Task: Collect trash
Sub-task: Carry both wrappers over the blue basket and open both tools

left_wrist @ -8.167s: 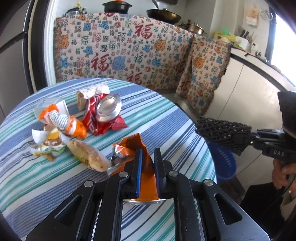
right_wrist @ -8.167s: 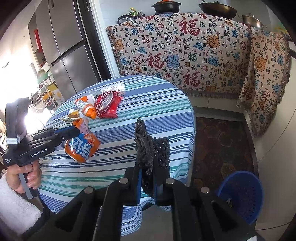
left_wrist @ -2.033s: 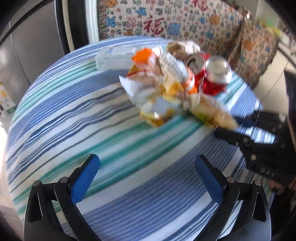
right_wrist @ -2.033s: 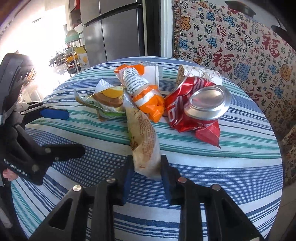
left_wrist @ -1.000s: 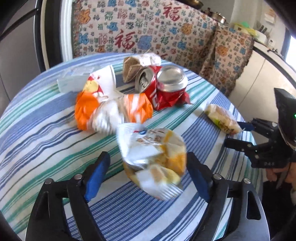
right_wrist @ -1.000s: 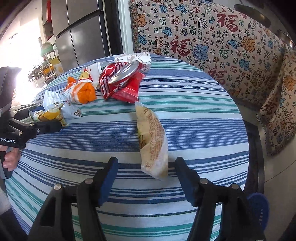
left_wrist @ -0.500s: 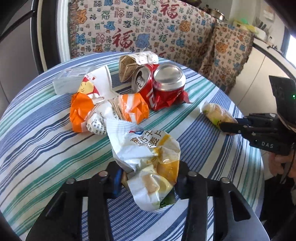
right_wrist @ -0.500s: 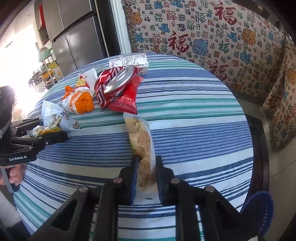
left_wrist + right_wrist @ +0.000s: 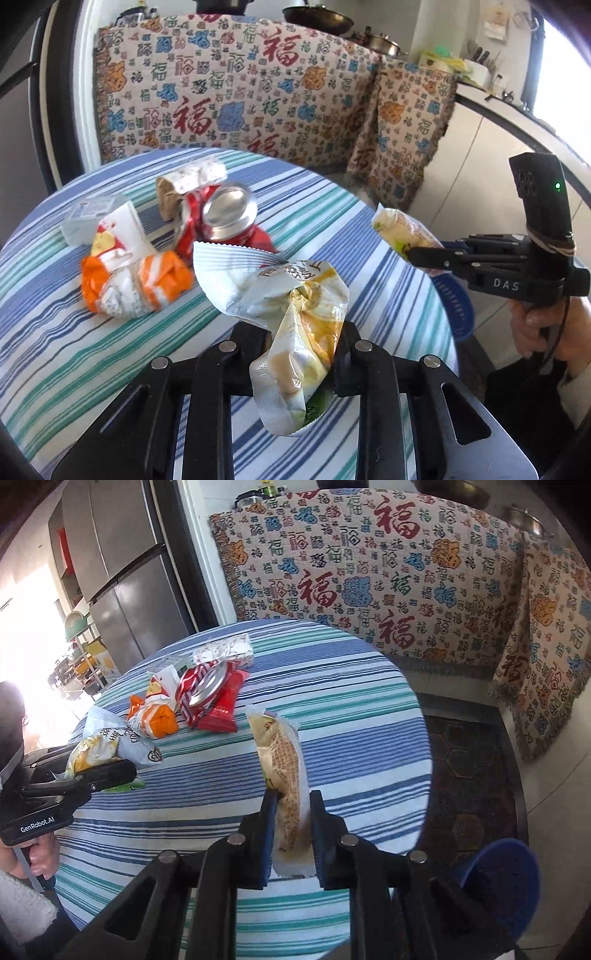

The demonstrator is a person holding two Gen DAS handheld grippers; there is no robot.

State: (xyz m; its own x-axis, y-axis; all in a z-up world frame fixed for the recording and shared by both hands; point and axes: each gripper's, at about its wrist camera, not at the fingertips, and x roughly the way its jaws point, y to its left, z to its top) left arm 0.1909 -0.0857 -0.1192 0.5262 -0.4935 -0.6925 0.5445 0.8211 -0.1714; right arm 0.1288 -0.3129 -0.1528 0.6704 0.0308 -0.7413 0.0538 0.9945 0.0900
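a: left wrist view first. what is the left gripper point(image 9: 301, 341) doing?

b: its jaws are clamped on a crumpled white and yellow snack bag point(image 9: 291, 314), pinched low so the loose top flares up. the bag looks lifted clear of the striped bench point(image 9: 55, 332), probably so it can be carried without dragging the other litter.

a: and what remains there?

b: an orange and white wrapper point(image 9: 133, 286), a crushed red can point(image 9: 221, 216), a torn brown and white wrapper point(image 9: 188, 181) behind it and a small clear box point(image 9: 92, 218), all bunched together. off to the right the right gripper point(image 9: 413, 253) holds a pale wrapper out past the bench edge, with the blue basket point(image 9: 452, 306) just below it.

a: now the right wrist view.

b: here the jaws are closed on the lower end of that long tan pastry wrapper point(image 9: 284, 775), which stands upright above the bench. the basket sits on the floor at lower right, beside the bench, so i judge that is where both pieces are headed. a red packet point(image 9: 223, 703) lies under the can.
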